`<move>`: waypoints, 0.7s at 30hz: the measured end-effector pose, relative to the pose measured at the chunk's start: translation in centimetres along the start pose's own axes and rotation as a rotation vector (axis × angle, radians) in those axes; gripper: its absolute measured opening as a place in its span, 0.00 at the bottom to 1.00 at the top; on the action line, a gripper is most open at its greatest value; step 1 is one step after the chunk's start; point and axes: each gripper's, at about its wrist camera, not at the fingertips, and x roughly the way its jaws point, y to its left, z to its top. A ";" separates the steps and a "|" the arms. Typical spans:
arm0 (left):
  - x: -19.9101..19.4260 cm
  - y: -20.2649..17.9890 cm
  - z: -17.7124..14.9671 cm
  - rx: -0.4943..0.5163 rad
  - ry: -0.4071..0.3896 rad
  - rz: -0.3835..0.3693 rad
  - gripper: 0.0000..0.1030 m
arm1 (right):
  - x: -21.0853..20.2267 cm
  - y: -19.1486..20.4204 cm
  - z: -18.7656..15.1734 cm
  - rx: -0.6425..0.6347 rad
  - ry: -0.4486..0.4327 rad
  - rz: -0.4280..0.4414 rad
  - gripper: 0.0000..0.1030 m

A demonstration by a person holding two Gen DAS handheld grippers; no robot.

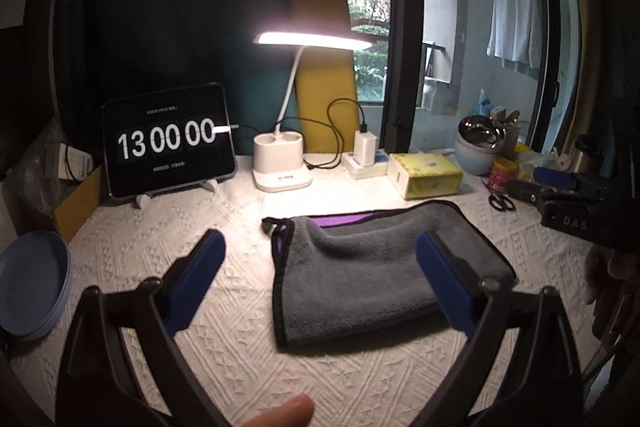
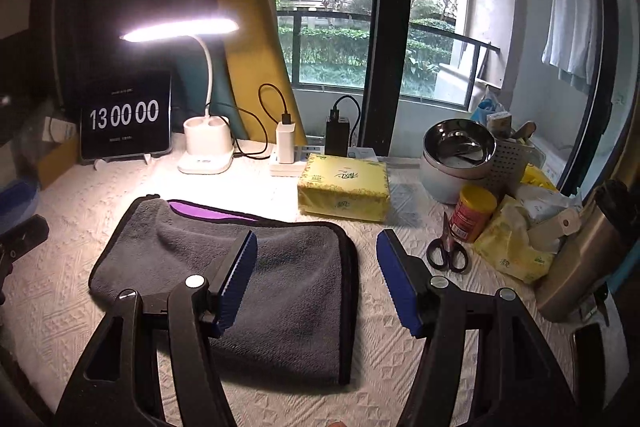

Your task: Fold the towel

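A grey towel (image 1: 360,275) with black trim and a purple underside lies folded on the white patterned tablecloth; it also shows in the right wrist view (image 2: 288,279). My left gripper (image 1: 320,251) is open and empty, above the towel's left edge, its right finger over the towel. My right gripper (image 2: 316,247) is open and empty, above the towel's right edge, its left finger over the towel. The right gripper also shows at the far right of the left wrist view (image 1: 560,187).
At the back stand a tablet clock (image 1: 170,145), a lit desk lamp (image 1: 282,163), a charger and a yellow tissue box (image 2: 344,187). Scissors (image 2: 446,251), a red can (image 2: 472,213), a steel bowl (image 2: 458,143) and a flask (image 2: 580,259) crowd the right. Blue plates (image 1: 32,283) sit left.
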 end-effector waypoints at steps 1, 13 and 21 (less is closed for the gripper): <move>-0.5 -0.1 -0.2 0.001 -0.008 0.001 0.94 | -0.3 0.0 -0.1 0.003 -0.004 0.001 0.64; -5.1 -0.6 -3.0 -0.013 -0.057 0.018 0.94 | -5.4 0.1 -1.6 -0.004 -0.075 -0.023 0.64; -7.9 -1.4 -5.2 -0.036 -0.114 -0.014 0.94 | -9.1 1.5 -3.5 -0.031 -0.154 -0.012 0.64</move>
